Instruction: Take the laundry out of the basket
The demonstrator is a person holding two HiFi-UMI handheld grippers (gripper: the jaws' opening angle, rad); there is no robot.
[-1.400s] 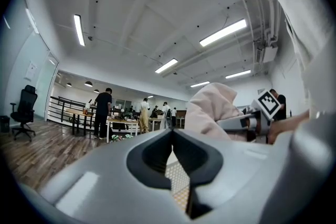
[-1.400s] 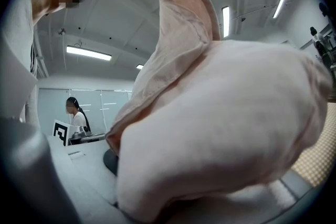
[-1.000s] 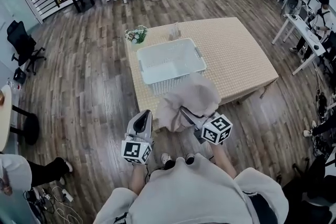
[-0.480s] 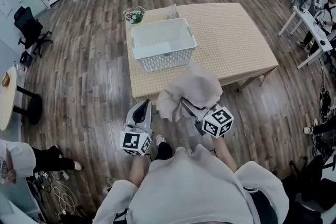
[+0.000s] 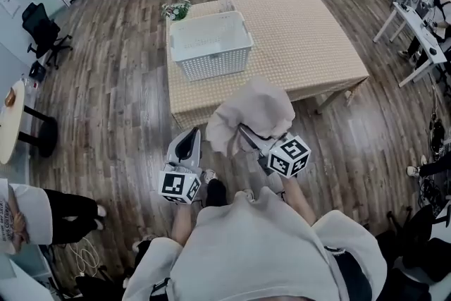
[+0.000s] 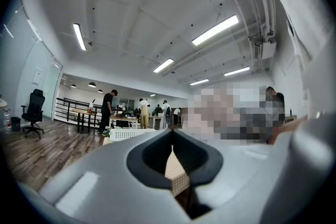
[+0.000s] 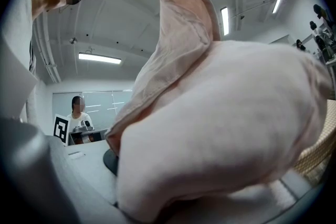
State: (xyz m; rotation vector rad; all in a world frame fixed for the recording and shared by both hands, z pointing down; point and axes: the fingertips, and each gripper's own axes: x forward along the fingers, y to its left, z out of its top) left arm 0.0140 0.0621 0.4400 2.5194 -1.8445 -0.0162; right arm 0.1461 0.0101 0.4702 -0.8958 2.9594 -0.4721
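Note:
In the head view my right gripper (image 5: 244, 132) is shut on a pale pink garment (image 5: 255, 111), which drapes over its jaws and hides the fingertips. I hold it in the air in front of the table's near edge. The same garment (image 7: 220, 128) fills the right gripper view. The white laundry basket (image 5: 209, 46) stands on the tan-covered table (image 5: 310, 39) at its far left, and nothing shows inside it. My left gripper (image 5: 190, 137) hangs over the floor left of the garment, shut and holding nothing. In its own view the left gripper (image 6: 172, 165) points toward the basket (image 6: 131, 134).
A small bunch of flowers (image 5: 175, 9) stands behind the basket. A black office chair (image 5: 44, 28) and a round table (image 5: 10, 116) are at the left, with desks and seated people (image 5: 416, 17) at the right. Another person (image 5: 28, 211) stands at my lower left.
The table and basket have slid farther from me in the head view, as if I have stepped back. The right gripper keeps its hold on the garment; the left stays shut.

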